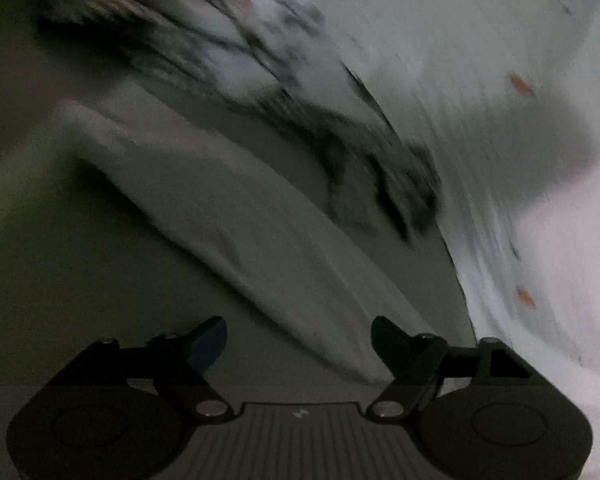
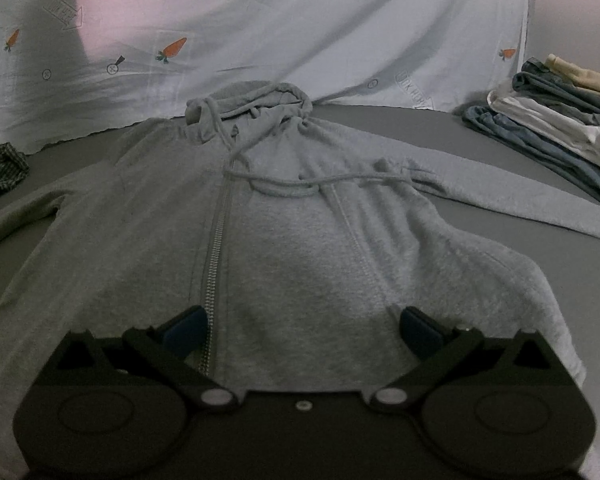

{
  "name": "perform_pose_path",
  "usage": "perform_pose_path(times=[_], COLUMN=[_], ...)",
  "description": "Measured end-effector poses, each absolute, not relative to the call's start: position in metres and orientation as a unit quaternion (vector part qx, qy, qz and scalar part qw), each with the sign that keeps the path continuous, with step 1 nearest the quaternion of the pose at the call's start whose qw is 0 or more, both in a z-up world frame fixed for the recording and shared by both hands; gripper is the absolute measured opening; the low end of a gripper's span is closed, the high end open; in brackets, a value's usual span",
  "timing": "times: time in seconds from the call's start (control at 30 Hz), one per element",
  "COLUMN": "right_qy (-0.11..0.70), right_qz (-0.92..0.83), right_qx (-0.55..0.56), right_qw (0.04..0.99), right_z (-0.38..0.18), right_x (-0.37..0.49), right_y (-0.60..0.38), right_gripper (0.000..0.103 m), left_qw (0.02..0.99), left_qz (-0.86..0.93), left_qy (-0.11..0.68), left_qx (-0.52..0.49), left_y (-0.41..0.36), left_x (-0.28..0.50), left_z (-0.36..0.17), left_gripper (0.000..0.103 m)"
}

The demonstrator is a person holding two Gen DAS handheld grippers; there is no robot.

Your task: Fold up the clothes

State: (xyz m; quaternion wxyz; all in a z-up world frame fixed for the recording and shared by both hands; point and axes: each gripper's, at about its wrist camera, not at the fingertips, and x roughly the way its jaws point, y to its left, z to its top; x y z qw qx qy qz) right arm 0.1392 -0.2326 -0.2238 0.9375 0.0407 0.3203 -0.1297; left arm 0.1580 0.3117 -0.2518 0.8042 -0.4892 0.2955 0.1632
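Lying flat and face-up on the grey bench (image 2: 440, 128) is one light grey zip-front hooded sweatshirt (image 2: 292, 248), its hood toward the far edge and its two sleeves spreading out to either side. One pale bedsheet printed with orange carrots (image 2: 260, 32) is hanging behind the bench's far edge. One stack of folded clothes in blue, white and cream (image 2: 556, 120) is sitting at the right rear of the bench, just beyond the right sleeve; one dark checked garment (image 2: 0, 168) is resting at the left edge. Bare bench is showing between the hood and the stack.

The right hand-held gripper (image 2: 304, 330) is hovering over the sweatshirt's lower hem, its jaws spread wide, nothing between them, with the zip running up past its left finger.

The left hand-held gripper (image 1: 298, 344) is likewise spread and empty. Its view is heavily blurred: a pale grey sleeve (image 1: 228, 216) is crossing diagonally ahead of it, with dark patterned cloth (image 1: 380, 168) beyond.
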Motion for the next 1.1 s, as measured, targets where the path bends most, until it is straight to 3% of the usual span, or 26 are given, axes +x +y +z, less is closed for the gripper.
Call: perform_pose_path(times=[0.23, 0.4, 0.43, 0.5, 0.53, 0.57, 0.77, 0.93, 1.0, 1.07, 1.1], right_qy=[0.320, 0.320, 0.320, 0.320, 0.320, 0.320, 0.320, 0.320, 0.320, 0.320, 0.320], right_qz=[-0.130, -0.129, -0.129, -0.129, -0.129, -0.129, -0.128, -0.128, -0.128, -0.128, -0.128], right_qx=[0.040, 0.040, 0.040, 0.040, 0.040, 0.040, 0.040, 0.040, 0.040, 0.040, 0.040], right_qw=[0.938, 0.938, 0.938, 0.938, 0.938, 0.938, 0.938, 0.938, 0.938, 0.938, 0.938], right_z=[-0.225, -0.224, -0.224, -0.224, -0.224, -0.224, -0.223, -0.223, -0.223, -0.223, -0.223], right_x=[0.138, 0.138, 0.138, 0.138, 0.138, 0.138, 0.139, 0.138, 0.138, 0.138, 0.138], right_y=[-0.232, -0.233, -0.233, -0.233, -0.233, -0.233, -0.234, -0.235, -0.235, -0.235, -0.235], right_gripper=[0.103, 0.103, 0.103, 0.103, 0.103, 0.103, 0.103, 0.103, 0.103, 0.103, 0.103], left_qw=[0.757, 0.755, 0.757, 0.762, 0.764, 0.767, 0.830, 0.890, 0.887, 0.876, 0.869], left_qz=[0.225, 0.252, 0.258, 0.263, 0.260, 0.249, 0.142, -0.038, -0.124, -0.179, -0.201], left_qy=[0.228, 0.207, 0.206, 0.215, 0.225, 0.231, 0.245, 0.288, 0.326, 0.360, 0.377], left_qx=[-0.569, -0.569, -0.563, -0.551, -0.546, -0.544, -0.480, -0.352, -0.301, -0.266, -0.249], left_y=[0.359, 0.381, 0.382, 0.384, 0.385, 0.383, 0.342, 0.255, 0.208, 0.171, 0.154], left_x=[0.135, 0.133, 0.134, 0.137, 0.140, 0.143, 0.173, 0.219, 0.234, 0.243, 0.247], left_z=[-0.261, -0.260, -0.259, -0.260, -0.262, -0.264, -0.245, -0.212, -0.211, -0.218, -0.223], left_gripper=[0.074, 0.074, 0.070, 0.048, 0.022, 0.006, 0.006, 0.007, 0.013, 0.033, 0.037])
